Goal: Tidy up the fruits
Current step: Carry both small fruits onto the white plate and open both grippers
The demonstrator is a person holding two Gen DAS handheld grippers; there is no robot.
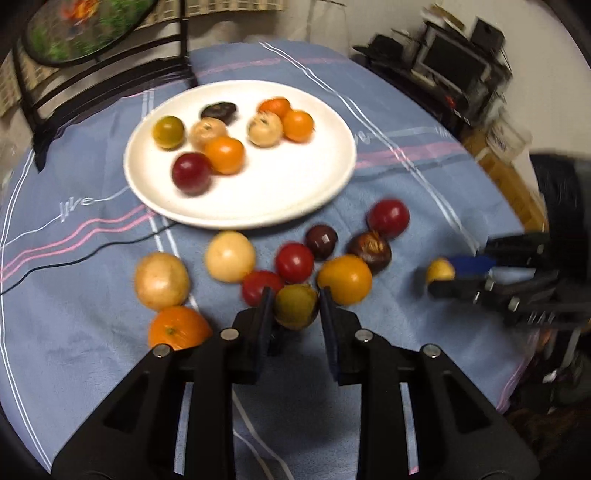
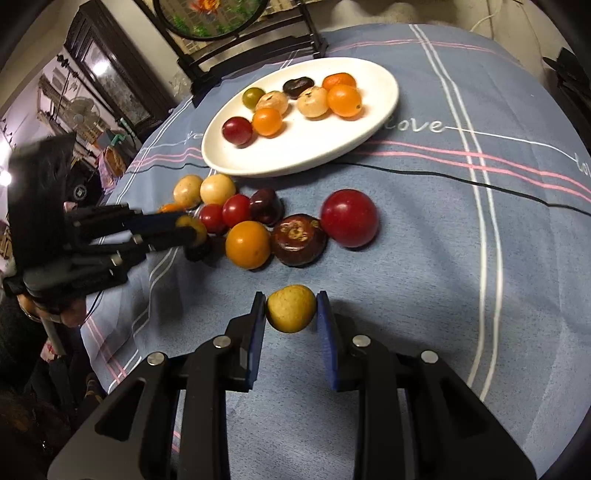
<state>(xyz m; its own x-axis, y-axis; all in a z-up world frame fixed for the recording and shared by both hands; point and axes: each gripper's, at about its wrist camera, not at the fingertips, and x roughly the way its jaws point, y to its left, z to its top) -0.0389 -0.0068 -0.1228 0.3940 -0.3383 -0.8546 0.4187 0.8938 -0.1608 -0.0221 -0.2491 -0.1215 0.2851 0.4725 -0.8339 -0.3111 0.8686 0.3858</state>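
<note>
A white plate (image 1: 280, 199) holds several small fruits, also seen in the right wrist view (image 2: 295, 155). Loose fruits lie on the blue cloth in front of it: reds, oranges, pale ones, and a dark mangosteen (image 2: 298, 239). My left gripper (image 1: 295, 301) is shut on a greenish-yellow fruit (image 1: 295, 304), just above the pile; it also shows in the right wrist view (image 2: 184, 229). My right gripper (image 2: 291, 308) is shut on a small yellow fruit (image 2: 291, 308), above the cloth to the right of the pile; it shows in the left wrist view (image 1: 448, 277).
A black cable (image 2: 461, 177) crosses the cloth in front of the plate. A round decorative screen on a black stand (image 1: 81, 33) is behind the plate. Shelves with electronics (image 1: 443, 70) stand at the far right. The round table edge curves close on both sides.
</note>
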